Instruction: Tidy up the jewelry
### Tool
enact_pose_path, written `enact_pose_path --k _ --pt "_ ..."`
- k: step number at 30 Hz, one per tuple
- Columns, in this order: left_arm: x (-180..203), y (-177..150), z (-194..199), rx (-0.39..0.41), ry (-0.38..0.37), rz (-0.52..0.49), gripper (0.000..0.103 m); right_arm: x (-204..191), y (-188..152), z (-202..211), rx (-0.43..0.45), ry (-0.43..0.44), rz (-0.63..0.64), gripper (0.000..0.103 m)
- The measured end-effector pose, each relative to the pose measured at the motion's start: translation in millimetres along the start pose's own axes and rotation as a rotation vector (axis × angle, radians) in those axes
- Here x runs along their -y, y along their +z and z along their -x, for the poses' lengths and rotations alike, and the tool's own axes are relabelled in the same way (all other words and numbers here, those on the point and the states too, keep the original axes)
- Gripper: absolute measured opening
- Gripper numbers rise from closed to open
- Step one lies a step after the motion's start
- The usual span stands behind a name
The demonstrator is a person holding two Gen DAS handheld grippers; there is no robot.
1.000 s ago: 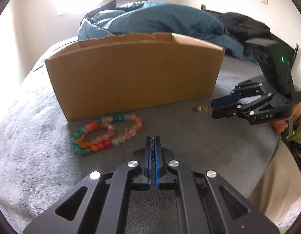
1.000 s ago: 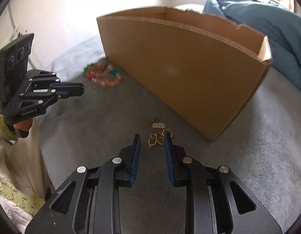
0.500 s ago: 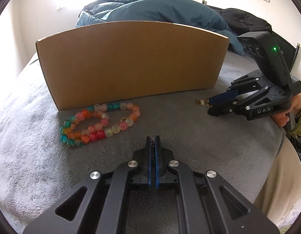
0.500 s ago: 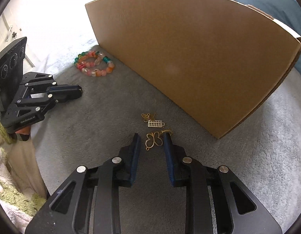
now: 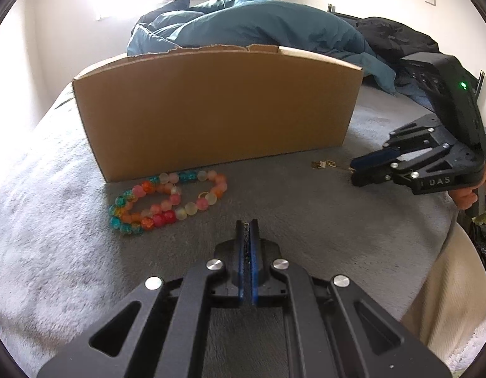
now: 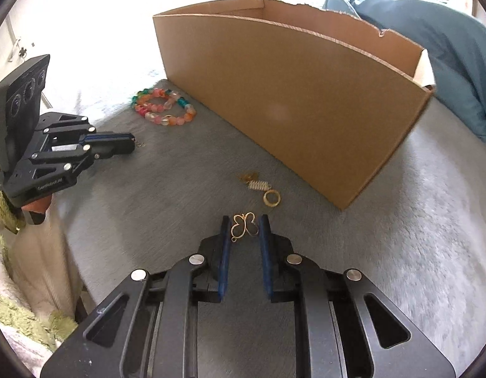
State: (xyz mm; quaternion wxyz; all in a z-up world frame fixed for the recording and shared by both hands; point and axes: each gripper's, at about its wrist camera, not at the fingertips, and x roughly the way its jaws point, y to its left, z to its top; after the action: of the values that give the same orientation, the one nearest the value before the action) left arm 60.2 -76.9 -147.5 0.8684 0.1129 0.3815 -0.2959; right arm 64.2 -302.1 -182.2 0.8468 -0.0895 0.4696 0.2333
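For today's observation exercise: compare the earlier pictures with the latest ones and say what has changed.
The right gripper is closing; its fingers now flank the gold butterfly charm, which earlier lay ahead of them. The left gripper stayed shut, and the bead bracelets, ring and cardboard box have not moved on the grey blanket.
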Motion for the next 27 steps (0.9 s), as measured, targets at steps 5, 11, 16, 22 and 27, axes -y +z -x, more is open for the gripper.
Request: enact_pose_path --k 5,11,16,22,27 --pt "-1 -1 26 0.04 0.005 0.02 0.002 -11 -8 26 0.041 -0.017 -0.008 0.016" --pt "-8 27 68 0.159 -0.022 0.038 0.002 -21 19 78 0.17 -0.055 0.032 0.016" --pt "-25 74 92 0.27 -0.02 0.022 0.002 -17 63 119 0.317 -0.064 0.055 0.016" --pt "-45 126 80 0.312 0.03 0.003 0.003 4 103 102 0.361 -0.088 0.032 0.016" --pt "-73 152 28 0.221 0.037 0.033 0.003 28 119 61 0.299 -0.088 -0.026 0.016"
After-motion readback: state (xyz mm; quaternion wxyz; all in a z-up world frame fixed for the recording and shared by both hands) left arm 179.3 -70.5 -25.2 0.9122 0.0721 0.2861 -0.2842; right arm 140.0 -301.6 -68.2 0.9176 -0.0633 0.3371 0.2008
